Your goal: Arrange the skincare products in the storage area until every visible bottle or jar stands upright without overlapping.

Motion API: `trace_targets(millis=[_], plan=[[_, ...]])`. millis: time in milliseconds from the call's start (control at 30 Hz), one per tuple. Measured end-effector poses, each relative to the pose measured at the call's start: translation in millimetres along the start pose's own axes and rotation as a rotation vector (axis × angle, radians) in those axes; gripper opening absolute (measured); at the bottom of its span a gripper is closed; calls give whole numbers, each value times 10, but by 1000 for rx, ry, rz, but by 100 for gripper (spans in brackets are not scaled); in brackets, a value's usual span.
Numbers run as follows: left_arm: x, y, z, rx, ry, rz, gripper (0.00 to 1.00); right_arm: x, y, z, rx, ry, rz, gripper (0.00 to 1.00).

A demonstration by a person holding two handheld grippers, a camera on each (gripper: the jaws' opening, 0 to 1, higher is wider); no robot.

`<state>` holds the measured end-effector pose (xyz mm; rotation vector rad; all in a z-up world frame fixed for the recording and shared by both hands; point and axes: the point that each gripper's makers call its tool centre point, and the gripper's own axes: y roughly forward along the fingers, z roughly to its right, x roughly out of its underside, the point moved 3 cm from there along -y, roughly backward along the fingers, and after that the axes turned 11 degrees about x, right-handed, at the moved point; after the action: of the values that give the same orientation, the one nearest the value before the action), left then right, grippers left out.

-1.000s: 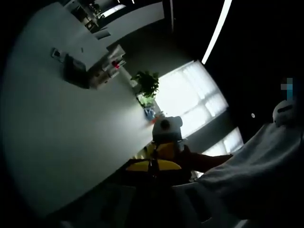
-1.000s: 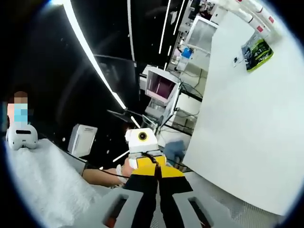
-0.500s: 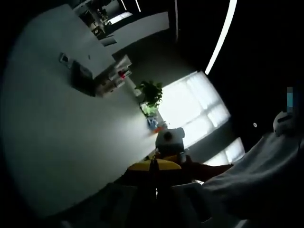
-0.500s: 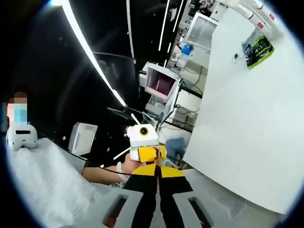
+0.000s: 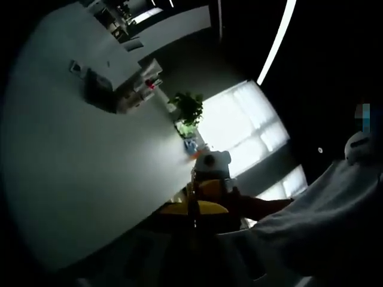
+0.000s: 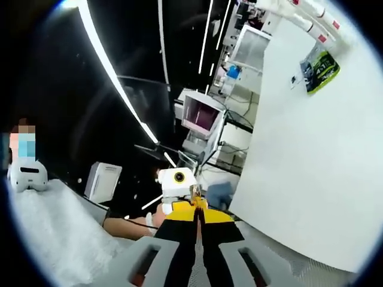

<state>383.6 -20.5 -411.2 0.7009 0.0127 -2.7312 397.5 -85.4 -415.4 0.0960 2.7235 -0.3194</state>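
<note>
Overhead, both grippers, left (image 5: 192, 210) and right (image 6: 198, 210), point at each other, fingers together.

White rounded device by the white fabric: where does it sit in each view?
Left gripper view: the white rounded device is at the far right edge, about mid-height, at the top end of the white fabric.
Right gripper view: it is at the far left edge, a little below mid-height, again at the fabric's top end.
Shared landmark: the ceiling light strip, upper right in the left gripper view and upper left in the right gripper view.

One potted plant (image 5: 187, 107), one monitor (image 6: 201, 113), one green poster (image 6: 322, 65).
</note>
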Motion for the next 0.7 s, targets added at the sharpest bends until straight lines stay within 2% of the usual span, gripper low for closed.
trace_targets(millis=[100,133,267,500,700], plan=[[21,12,-12,-7,2,-16,0,64,37,-19,5,-25,-33,0],[27,16,-13,-8,1,-20,0,68,24,-36,-13,-27,-39,0],[15,28,3,8,-12,-6,0,38,-6,-40,-15,-15,-26,0],[55,48,28,21,-28,-25,0,-23,-22,-25,-13,-2,12,0],[24,27,33,16,-6,-15,0,-35,-11,-45,-20,3,24,0]])
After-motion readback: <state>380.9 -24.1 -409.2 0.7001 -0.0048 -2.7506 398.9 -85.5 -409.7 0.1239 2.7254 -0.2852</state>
